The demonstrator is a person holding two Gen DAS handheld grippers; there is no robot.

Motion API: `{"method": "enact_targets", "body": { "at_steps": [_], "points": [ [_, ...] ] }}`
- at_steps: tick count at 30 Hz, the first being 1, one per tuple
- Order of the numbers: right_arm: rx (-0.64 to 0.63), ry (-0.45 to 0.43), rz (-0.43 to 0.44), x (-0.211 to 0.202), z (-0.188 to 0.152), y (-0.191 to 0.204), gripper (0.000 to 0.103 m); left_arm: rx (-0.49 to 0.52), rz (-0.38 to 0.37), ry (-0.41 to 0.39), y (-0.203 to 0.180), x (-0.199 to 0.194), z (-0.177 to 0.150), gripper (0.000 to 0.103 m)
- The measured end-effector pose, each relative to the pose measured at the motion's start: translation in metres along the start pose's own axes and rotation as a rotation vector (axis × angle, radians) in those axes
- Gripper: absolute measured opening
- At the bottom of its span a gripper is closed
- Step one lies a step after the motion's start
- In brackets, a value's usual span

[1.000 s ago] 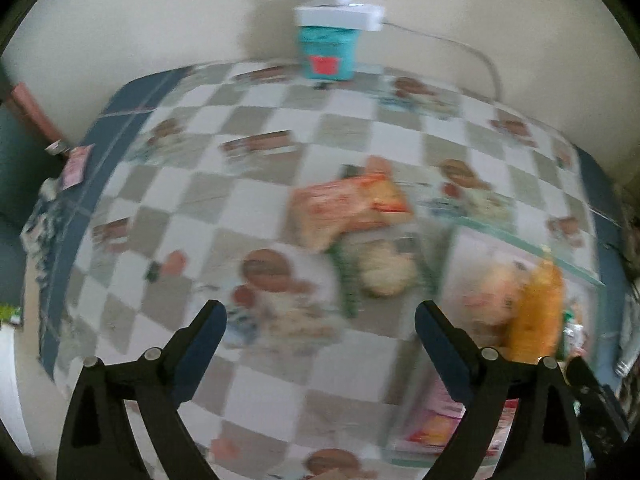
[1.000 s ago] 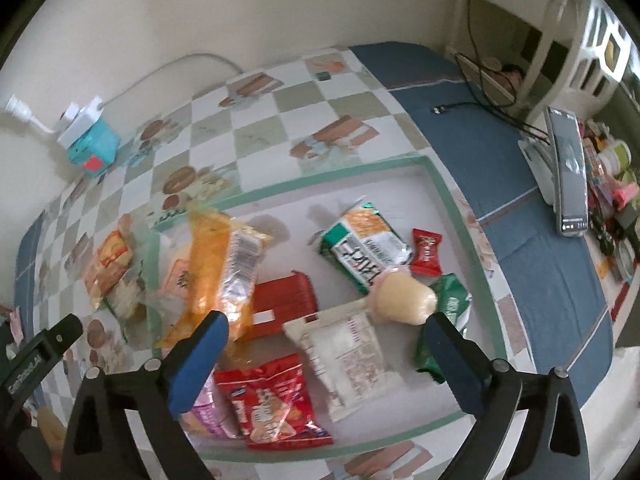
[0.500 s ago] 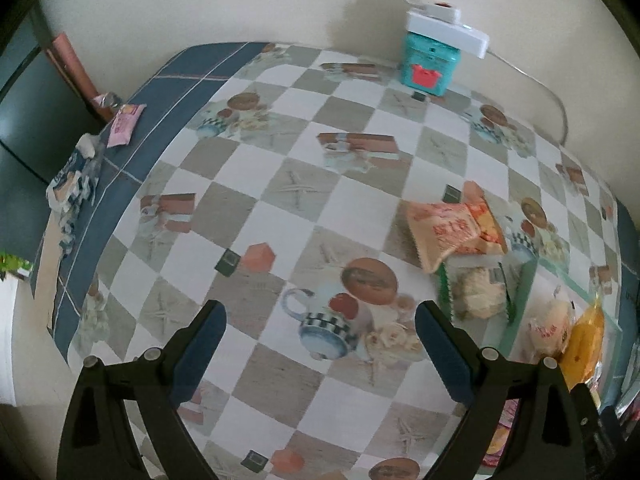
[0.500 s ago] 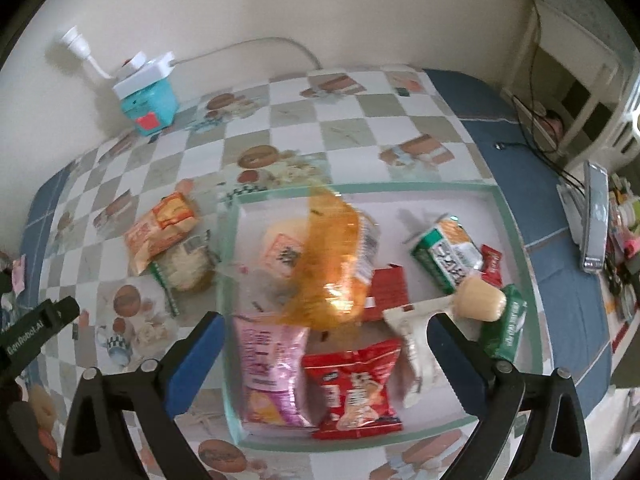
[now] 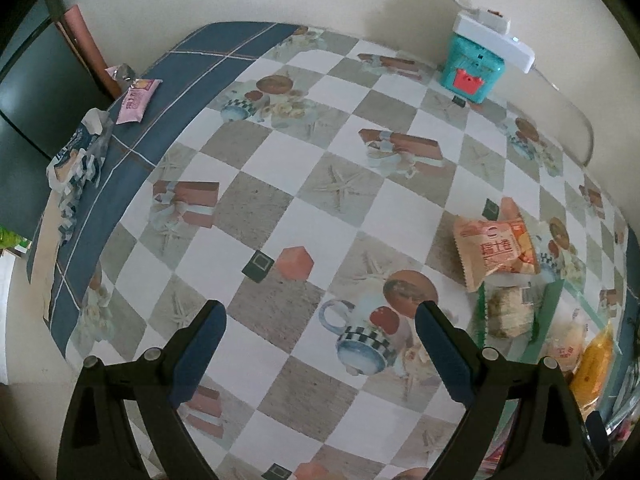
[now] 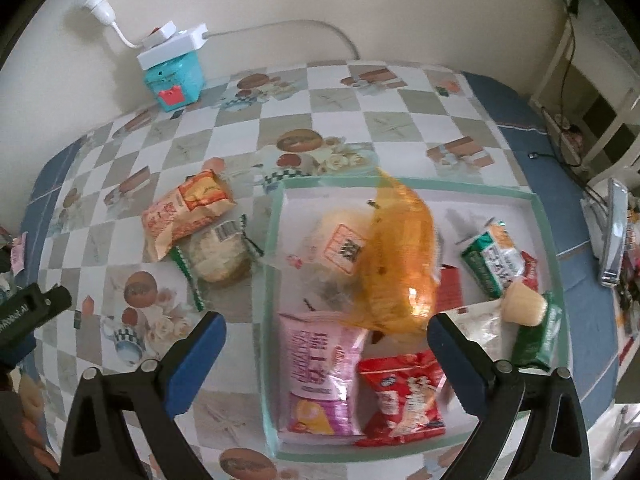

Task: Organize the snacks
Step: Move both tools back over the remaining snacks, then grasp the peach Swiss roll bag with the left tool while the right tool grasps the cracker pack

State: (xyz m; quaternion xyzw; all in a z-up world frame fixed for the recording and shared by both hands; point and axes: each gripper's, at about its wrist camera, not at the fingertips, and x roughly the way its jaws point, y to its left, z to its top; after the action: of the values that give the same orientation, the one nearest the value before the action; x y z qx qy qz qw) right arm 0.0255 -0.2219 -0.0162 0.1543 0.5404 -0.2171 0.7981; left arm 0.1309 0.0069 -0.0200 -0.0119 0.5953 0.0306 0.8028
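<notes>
While both jaws gape empty | snacks fill tray [image 6: 544, 240] | two packets beside it

Orange snack packet [image 5: 496, 249] – red Chinese characters, not legible; black gripper body [image 6: 24, 312] – white "Robot.AI".

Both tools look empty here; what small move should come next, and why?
Probably lower the open left tool toward the orange packet. It and the green-edged rice cracker pack lie outside the tray, while the other snacks sit inside; the right tool hovers empty over the tray.
</notes>
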Motion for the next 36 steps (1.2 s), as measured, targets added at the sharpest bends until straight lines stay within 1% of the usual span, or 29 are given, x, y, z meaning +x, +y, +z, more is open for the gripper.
{"method": "enact_targets", "body": {
  "at_steps": [6,10,15,21,25,30,33,36],
  "points": [
    [0.013,0.007,-0.001,0.005,0.008,0.013,0.102,0.007,0.0,0.017,0.0,0.009,0.007,0.096],
    [-0.006,-0.002,-0.013,0.005,0.015,0.026,0.102,0.012,0.005,0.01,0.001,0.01,0.014,0.096],
    [-0.025,0.003,-0.025,0.011,0.022,0.037,0.102,0.005,-0.014,0.0,0.003,0.01,0.027,0.096],
    [-0.041,-0.006,-0.037,0.016,0.035,0.046,0.102,0.003,-0.015,-0.009,-0.001,0.018,0.04,0.096],
    [-0.035,-0.012,-0.037,0.022,0.047,0.048,0.102,0.013,-0.012,-0.007,-0.008,0.026,0.045,0.096],
    [-0.01,-0.002,-0.034,0.033,0.058,0.043,0.102,0.044,-0.017,-0.03,-0.027,0.03,0.051,0.096],
    [0.012,0.0,-0.025,0.037,0.064,0.034,0.102,0.079,-0.041,-0.048,-0.043,0.031,0.054,0.096],
    [0.037,-0.009,-0.049,0.039,0.069,0.023,0.102,0.122,-0.077,-0.053,-0.062,0.034,0.054,0.096]
  ]
}}
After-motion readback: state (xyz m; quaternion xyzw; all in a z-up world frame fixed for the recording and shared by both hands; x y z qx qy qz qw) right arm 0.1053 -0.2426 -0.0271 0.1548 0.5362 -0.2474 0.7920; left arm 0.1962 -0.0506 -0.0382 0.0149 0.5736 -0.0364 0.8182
